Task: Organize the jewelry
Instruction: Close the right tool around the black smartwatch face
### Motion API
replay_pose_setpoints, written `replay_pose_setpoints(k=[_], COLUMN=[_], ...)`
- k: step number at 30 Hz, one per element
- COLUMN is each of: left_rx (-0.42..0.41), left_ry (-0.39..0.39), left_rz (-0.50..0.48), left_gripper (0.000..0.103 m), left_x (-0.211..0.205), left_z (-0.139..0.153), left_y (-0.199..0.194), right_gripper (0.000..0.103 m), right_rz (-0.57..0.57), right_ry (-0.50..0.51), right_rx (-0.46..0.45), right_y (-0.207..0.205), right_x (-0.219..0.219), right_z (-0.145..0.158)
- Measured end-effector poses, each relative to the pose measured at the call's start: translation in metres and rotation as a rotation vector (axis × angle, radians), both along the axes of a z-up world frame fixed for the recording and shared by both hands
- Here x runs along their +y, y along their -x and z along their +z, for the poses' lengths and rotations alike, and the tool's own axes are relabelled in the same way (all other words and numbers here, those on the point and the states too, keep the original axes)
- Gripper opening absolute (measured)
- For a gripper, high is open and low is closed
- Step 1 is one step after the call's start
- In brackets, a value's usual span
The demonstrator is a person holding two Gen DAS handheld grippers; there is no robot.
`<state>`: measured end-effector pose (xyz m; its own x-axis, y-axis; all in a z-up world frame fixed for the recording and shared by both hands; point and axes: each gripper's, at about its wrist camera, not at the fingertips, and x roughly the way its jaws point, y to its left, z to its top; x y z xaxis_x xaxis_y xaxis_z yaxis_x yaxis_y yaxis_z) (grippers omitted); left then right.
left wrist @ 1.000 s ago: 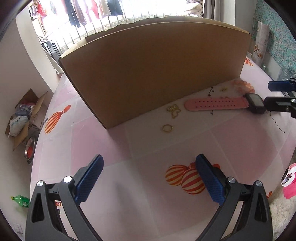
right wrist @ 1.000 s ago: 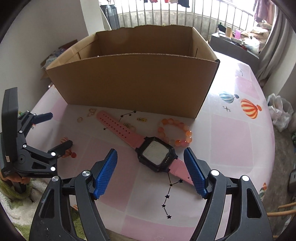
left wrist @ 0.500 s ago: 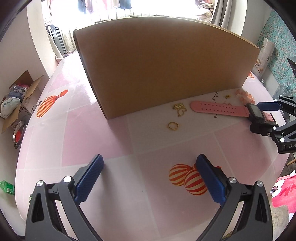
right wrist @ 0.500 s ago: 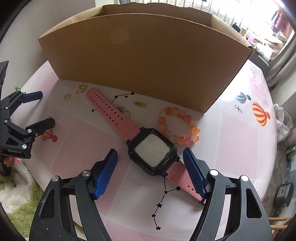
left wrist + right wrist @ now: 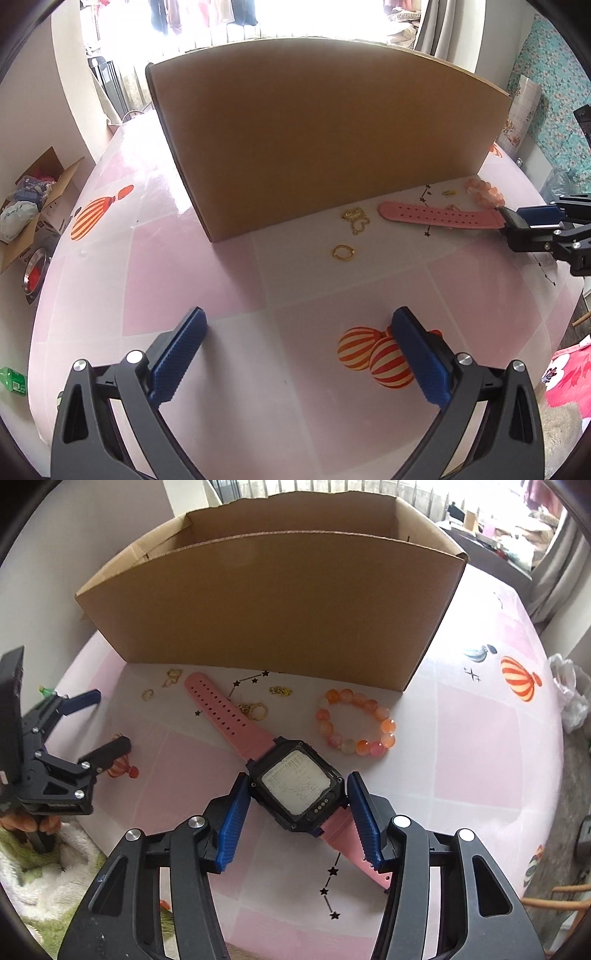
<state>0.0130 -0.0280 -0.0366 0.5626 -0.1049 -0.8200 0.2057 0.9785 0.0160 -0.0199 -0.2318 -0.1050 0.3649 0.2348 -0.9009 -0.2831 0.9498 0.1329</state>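
1. watch (image 5: pixel 295 790) with the pink strap lies flat on the pink patterned table (image 5: pixel 461 746), in front of the open cardboard box (image 5: pixel 273 602), its square black case face up and its strap running diagonally from near the box wall toward the table edge.

2. right gripper (image 5: pixel 297 816) straddles the watch case; its jaws have just been closing with the case between them. the blue pads (image 5: pixel 234 819) sit right at the two sides of the case, but i cannot tell whether they press on it yet, so i judge the grip is not yet secure.

3. left gripper (image 5: pixel 295 354) hangs over a bare stretch of table with its jaws wide apart and nothing between them, well apart from the watch.

4. the step in hand looks like picking up the watch, seemingly the first piece to go into the box. nothing is seen inside the box, though most of its floor is hidden.

5. the next move calls for finishing the squeeze on the case sides, then lifting straight up so the dangling strap clears the table, carrying it over the near wall and letting go inside.

6. still waiting on the table: the orange bead bracelet (image 5: pixel 354 722) just beside the watch, a gold ring (image 5: pixel 343 252), and small gold charms (image 5: pixel 355 218) near the box wall.
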Motion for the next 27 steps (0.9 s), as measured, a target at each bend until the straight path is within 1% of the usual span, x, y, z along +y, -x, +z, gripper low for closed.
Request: replay_pose_setpoints(k=[3, 6, 9, 10, 11, 13, 16, 17, 19, 20, 22, 23, 25, 27], left_rx=[-0.01, -0.023, -0.037, -0.05, -0.077, -0.14, -0.205, -0.221, -0.239, -0.247, -0.259, -0.264, -0.262, -0.255], left_ry=[0.003, 0.007, 0.011, 0.012, 0.017, 0.022, -0.005, -0.02, -0.065, -0.088, -0.127, -0.143, -0.169, -0.189], left_rz=[-0.005, -0.013, -0.016, -0.018, -0.028, -0.074, -0.151, -0.177, -0.218, -0.235, -0.268, -0.283, -0.314, -0.338], left_gripper=[0.099, 0.099, 0.099, 0.098, 0.098, 0.098, 0.097, 0.097, 0.09, 0.089, 0.079, 0.076, 0.066, 0.059], left_x=[0.001, 0.002, 0.003, 0.004, 0.004, 0.0, -0.013, -0.019, -0.032, -0.039, -0.052, -0.056, -0.066, -0.07], left_z=[-0.003, -0.003, -0.003, -0.001, 0.002, 0.011, 0.021, 0.022, 0.022, 0.02, 0.02, 0.019, 0.015, 0.01], left_y=[0.003, 0.006, 0.012, 0.016, 0.021, 0.036, 0.053, 0.058, 0.065, 0.067, 0.07, 0.07, 0.07, 0.069], right_gripper=[0.05, 0.05, 0.05, 0.047, 0.047, 0.047, 0.047, 0.047, 0.047, 0.047, 0.047, 0.048, 0.048, 0.048], right_rz=[-0.034, -0.05, -0.058, -0.059, -0.06, -0.056, -0.041, -0.037, -0.026, -0.022, -0.014, -0.012, -0.011, -0.008], right_ry=[-0.133, -0.25, -0.331, -0.348, -0.359, -0.359, -0.338, -0.339, -0.346, -0.352, -0.362, -0.369, -0.39, -0.407], right_rx=[0.046, 0.104, 0.155, 0.169, 0.187, 0.2, 0.194, 0.196, 0.199, 0.201, 0.204, 0.206, 0.214, 0.22], right_y=[-0.005, -0.008, -0.001, 0.007, 0.005, 0.007, 0.009, 0.012, 0.014, 0.015, 0.01, 0.011, 0.013, 0.013], right_x=[-0.015, -0.026, -0.025, -0.02, -0.019, -0.018, -0.014, -0.009, -0.007, -0.007, 0.0, 0.005, 0.003, 0.002], right_z=[0.003, 0.0, 0.007, 0.012, 0.011, 0.006, 0.006, 0.011, 0.012, 0.011, 0.004, 0.001, 0.0, -0.002])
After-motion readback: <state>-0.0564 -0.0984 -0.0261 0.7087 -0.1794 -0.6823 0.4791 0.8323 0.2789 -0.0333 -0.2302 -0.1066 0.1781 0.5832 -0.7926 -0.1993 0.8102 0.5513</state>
